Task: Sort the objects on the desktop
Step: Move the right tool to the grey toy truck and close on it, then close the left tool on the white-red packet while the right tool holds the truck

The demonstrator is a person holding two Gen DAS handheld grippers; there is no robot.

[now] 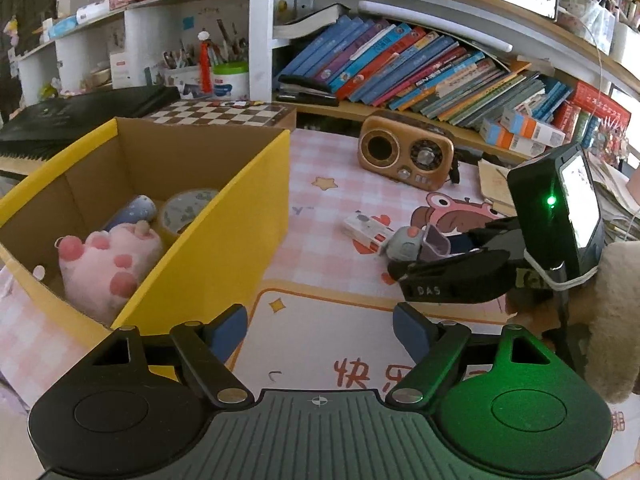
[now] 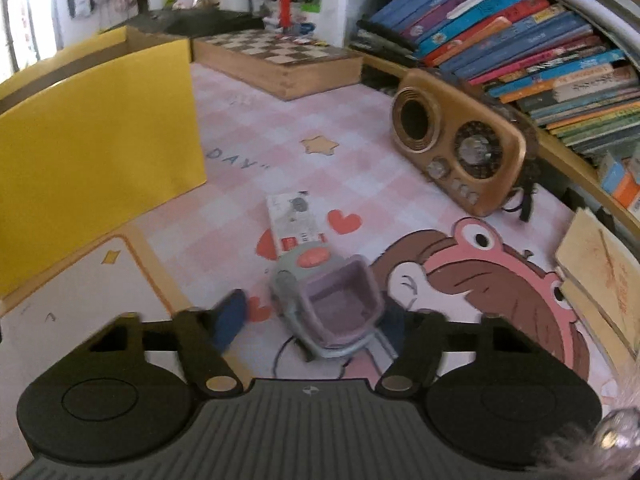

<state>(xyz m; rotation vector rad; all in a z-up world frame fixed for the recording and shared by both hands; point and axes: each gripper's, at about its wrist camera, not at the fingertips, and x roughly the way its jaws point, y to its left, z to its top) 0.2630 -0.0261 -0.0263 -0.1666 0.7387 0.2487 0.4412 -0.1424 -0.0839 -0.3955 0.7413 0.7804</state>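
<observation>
Presently, item 1: right gripper [image 2: 310, 326], jaws spread wide around a small grey-and-lilac toy [image 2: 328, 308] with an orange button on top. The left blue pad [image 2: 229, 320] stands clear of the toy; the right pad is hidden behind it, so contact there cannot be told. The toy rests on the worktop [image 2: 360, 168], which is covered by a pink checked mat with a cartoon figure.

Item 2: left gripper [image 1: 320, 330], jaws wide apart and holding nothing, hovering just beside the near corner of the yellow box [image 1: 224, 240].

Item 3: a small white packet [image 2: 294, 220] lying flat, touching or nearly touching the far side of the toy.

Item 4: yellow box, open-topped, on the left of the worktop, well apart from the toy. It holds a pink plush paw [image 1: 106, 268], a roll of tape [image 1: 186, 210] and a blue-patterned item [image 1: 134, 212].

Item 5: a gold retro radio [image 2: 460, 152] at the back, below a shelf of leaning books [image 2: 520, 32]; a chessboard box [image 2: 276, 60] behind the yellow box.

Step in hand, by judgement: grasping the toy for sorting. Next move calls for closing squarely on its body, lifting clear of the packet, and carrying it left over the box wall.
</observation>
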